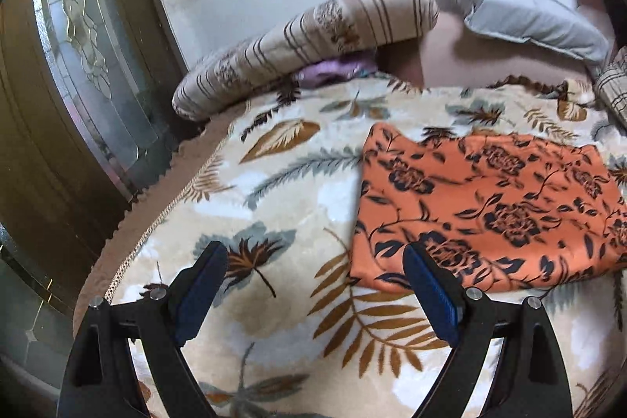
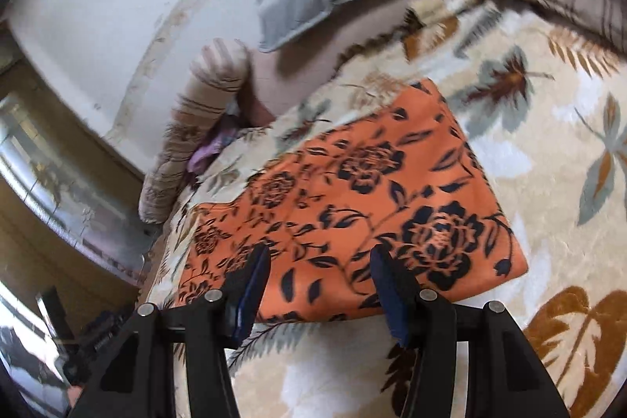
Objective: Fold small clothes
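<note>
Fingers of each hand-held gripper, left (image 1: 315, 253) and right (image 2: 319, 257), spread, empty.

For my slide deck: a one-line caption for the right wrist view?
Open right gripper poised over the near edge of a folded orange floral garment on a leaf-print blanket.

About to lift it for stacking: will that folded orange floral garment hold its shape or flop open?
The orange floral garment is thin fabric folded into a flat rectangle, so it will probably droop and unfold if lifted by one edge. It looks light. The plush leaf-print blanket underneath may drag against it if pushed.
</note>
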A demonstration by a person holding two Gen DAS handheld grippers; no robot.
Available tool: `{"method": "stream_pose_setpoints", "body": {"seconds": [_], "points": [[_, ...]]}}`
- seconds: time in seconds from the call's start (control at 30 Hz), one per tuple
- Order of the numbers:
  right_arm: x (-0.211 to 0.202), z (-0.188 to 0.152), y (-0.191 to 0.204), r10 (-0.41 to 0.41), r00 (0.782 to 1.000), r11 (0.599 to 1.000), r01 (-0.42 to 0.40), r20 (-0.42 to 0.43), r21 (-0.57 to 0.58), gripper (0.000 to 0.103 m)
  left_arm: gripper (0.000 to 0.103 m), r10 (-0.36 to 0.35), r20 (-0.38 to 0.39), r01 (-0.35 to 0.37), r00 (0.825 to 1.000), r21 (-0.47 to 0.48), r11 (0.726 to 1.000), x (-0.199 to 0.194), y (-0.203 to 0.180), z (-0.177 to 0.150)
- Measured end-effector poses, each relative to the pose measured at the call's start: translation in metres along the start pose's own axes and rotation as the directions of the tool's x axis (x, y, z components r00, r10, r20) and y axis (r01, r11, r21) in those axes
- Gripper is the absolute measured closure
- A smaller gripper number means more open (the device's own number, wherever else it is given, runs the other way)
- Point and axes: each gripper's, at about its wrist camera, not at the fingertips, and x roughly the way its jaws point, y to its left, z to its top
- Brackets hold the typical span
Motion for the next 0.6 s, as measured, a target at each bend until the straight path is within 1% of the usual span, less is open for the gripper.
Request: {"method": "stream_pose_setpoints", "body": {"seconds": [0.1, 0.23, 0.47, 0.6], "points": [[-0.001, -0.004, 0.013, 0.008, 1.000, 0.998, -0.008, 0.000, -0.054, 0.046, 0.011, -0.010, 0.019, 0.010, 1.000, -0.002, 1.000, -0.008, -0.005, 0.003], [-0.002, -0.008, 0.018, 0.007, 1.000, 0.996, -0.007, -0.007, -0.087, 0.046, 0.011, -0.018, 0.032, 0.018, 0.999, -0.004, 1.000, -0.010, -0.009, 0.005], [0.002, -0.007, 0.009, -0.021, 1.000, 0.995, 0.019, -0.023, -0.098, 0.046, 0.011, -0.028, 0.041, 0.027, 0.999, 0.010, 1.000, -0.008, -0.023, 0.010], [0.004, -0.003, 0.004, -0.019, 1.000, 0.996, 0.017, -0.025, -0.090, 0.046, 0.011, -0.029, 0.041, 0.029, 0.999, 0.016, 0.999, -0.006, -0.027, 0.013]]}}
